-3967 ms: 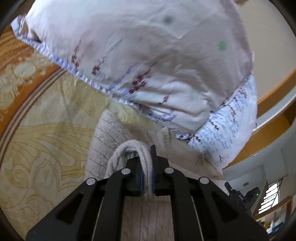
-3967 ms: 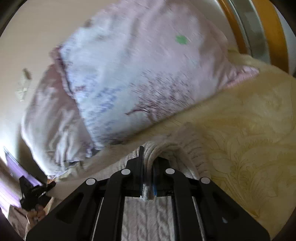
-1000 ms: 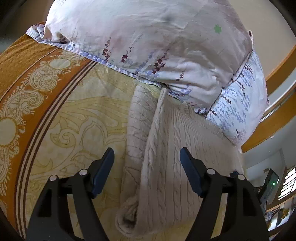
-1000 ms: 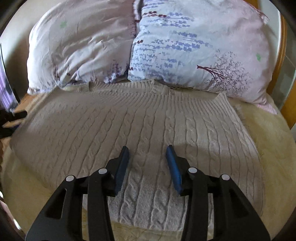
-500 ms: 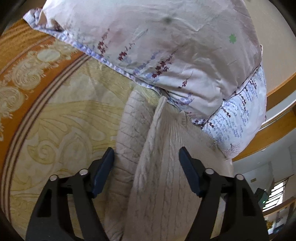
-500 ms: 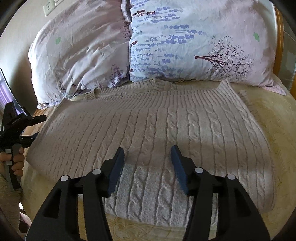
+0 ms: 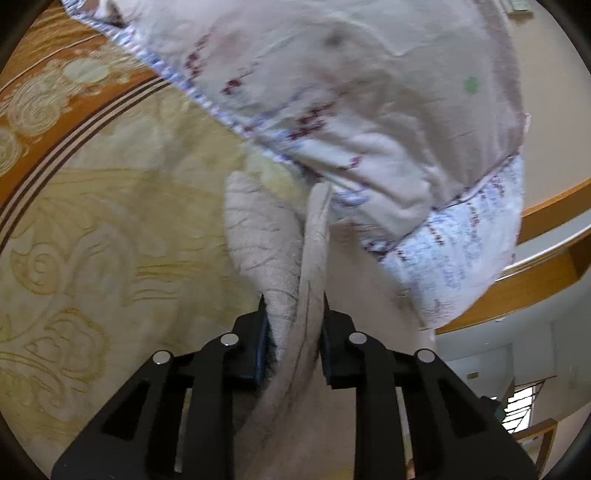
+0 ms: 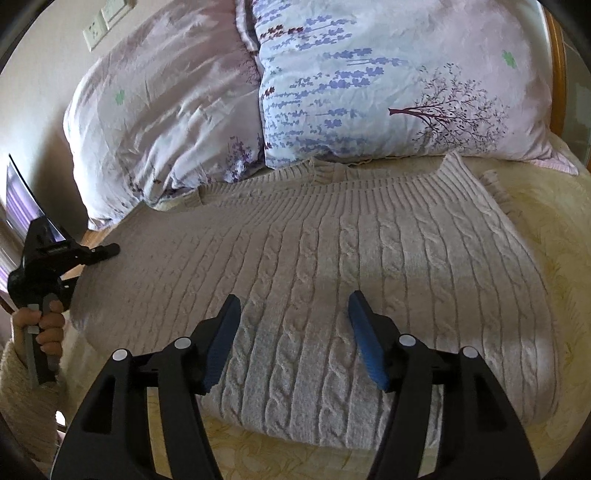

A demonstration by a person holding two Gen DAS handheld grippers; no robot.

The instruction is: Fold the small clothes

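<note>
Bedspread (image 8: 554,229) bears sweater (image 8: 332,258) (left tongs (image 7: 293,332) pinching its edge)

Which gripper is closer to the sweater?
Left. The left gripper is pinching the sweater's side edge between its fingers. The right gripper is open, hovering above the sweater's middle, not gripping it.

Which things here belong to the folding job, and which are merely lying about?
In the job:
cable-knit sweater
left gripper, closed on the sweater's edge
right gripper, open above the sweater

Lying about:
two floral pillows
patterned bedspread
wall socket
</note>
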